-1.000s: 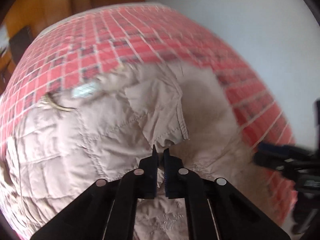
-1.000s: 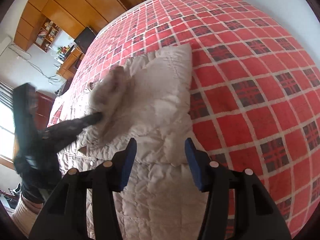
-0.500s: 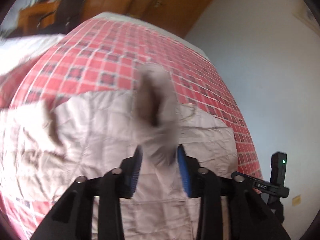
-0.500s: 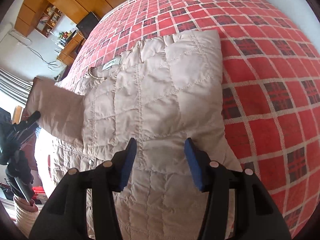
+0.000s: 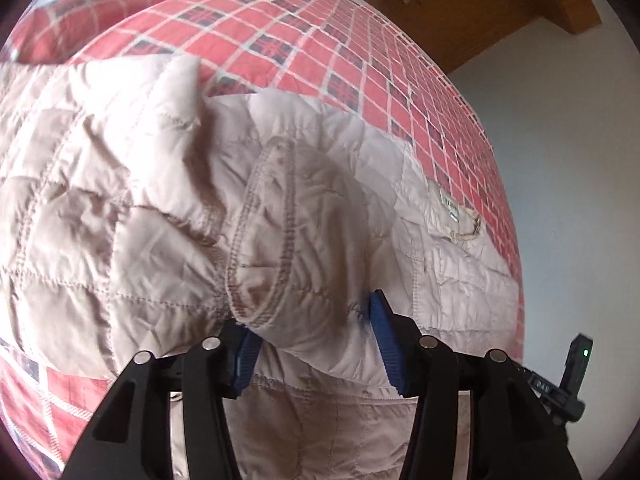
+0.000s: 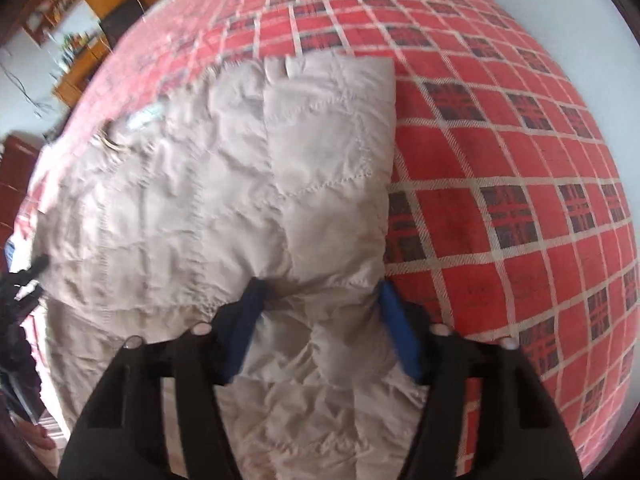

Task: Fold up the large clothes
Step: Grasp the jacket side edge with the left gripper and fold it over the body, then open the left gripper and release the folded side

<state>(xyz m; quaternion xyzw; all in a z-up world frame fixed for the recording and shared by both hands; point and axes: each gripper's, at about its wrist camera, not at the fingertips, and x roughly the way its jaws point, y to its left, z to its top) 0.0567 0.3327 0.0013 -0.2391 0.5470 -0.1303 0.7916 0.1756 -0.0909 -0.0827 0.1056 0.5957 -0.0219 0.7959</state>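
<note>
A beige quilted jacket (image 5: 120, 208) lies spread on a bed with a red plaid cover (image 5: 320, 40). One sleeve is folded across the jacket's body, and its stitched cuff (image 5: 260, 248) rests loose between the fingers of my left gripper (image 5: 316, 344), which is open. The collar label (image 5: 450, 208) shows at the right. In the right wrist view the jacket (image 6: 180, 200) has its other sleeve (image 6: 332, 128) folded flat along the right side. My right gripper (image 6: 320, 320) is open, low over the fabric, its blue pads (image 6: 396, 332) on either side of a puffed fold.
A wooden wardrobe (image 5: 460, 0) and a white wall (image 5: 580, 160) stand beyond the bed. A black device with a green light (image 5: 576, 364) sits at the right edge. Wooden furniture (image 6: 80, 76) and dark clutter (image 6: 16, 320) lie to the left. Bare bedspread (image 6: 500, 160) stretches right of the jacket.
My left gripper, shut on the sleeve a second ago, has opened and let it drop across the jacket. The right gripper stayed open and came down closer to the jacket.
</note>
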